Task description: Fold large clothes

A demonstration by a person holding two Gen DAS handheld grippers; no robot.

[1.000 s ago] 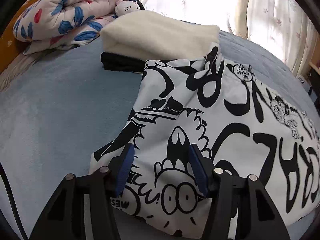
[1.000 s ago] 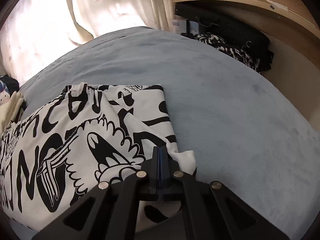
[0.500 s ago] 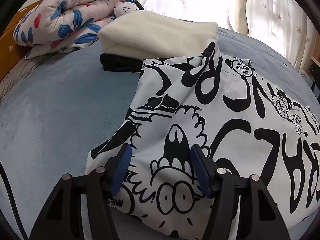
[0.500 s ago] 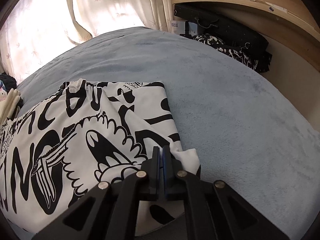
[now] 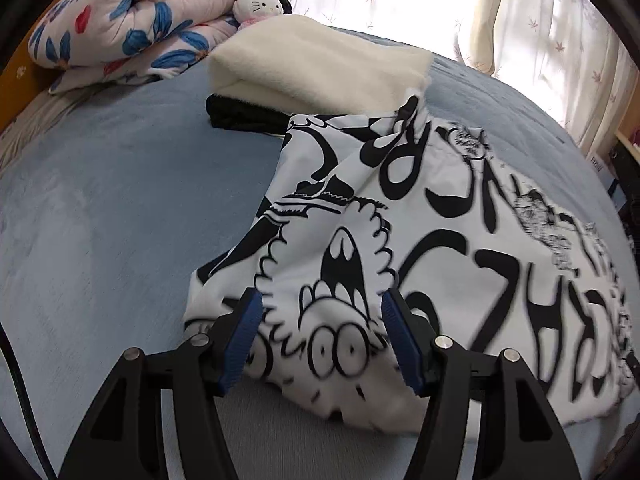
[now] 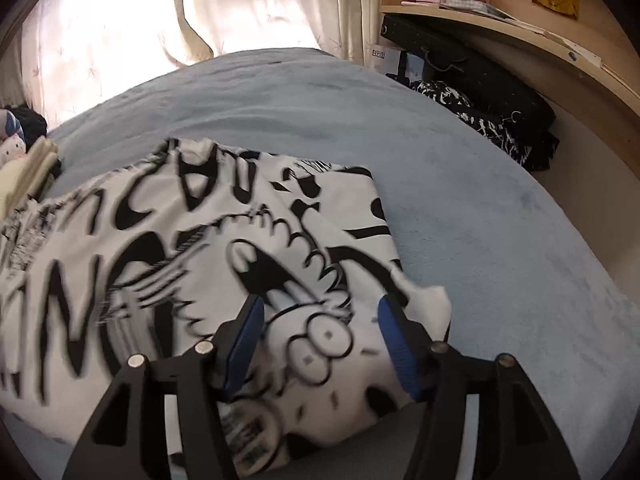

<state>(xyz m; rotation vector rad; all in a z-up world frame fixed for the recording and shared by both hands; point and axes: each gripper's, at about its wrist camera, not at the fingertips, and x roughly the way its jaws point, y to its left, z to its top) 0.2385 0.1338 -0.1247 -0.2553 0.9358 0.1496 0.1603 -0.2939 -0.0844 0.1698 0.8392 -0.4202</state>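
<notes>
The right gripper (image 6: 320, 340) has just opened wide, releasing the printed garment (image 5: 420, 240), which lies folded on the blue bed (image 5: 120, 220) near curtains (image 6: 260, 8). The left gripper (image 5: 320, 336) hovers wide, probably touching nothing.

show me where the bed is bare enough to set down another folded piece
Widest bare patch: blue bedcover right of the printed garment, running to the black bag under the shelf. Another on its other side, before the floral quilt and cream folded stack. It is crowded where quilt, plush toy and stack bunch together.
</notes>
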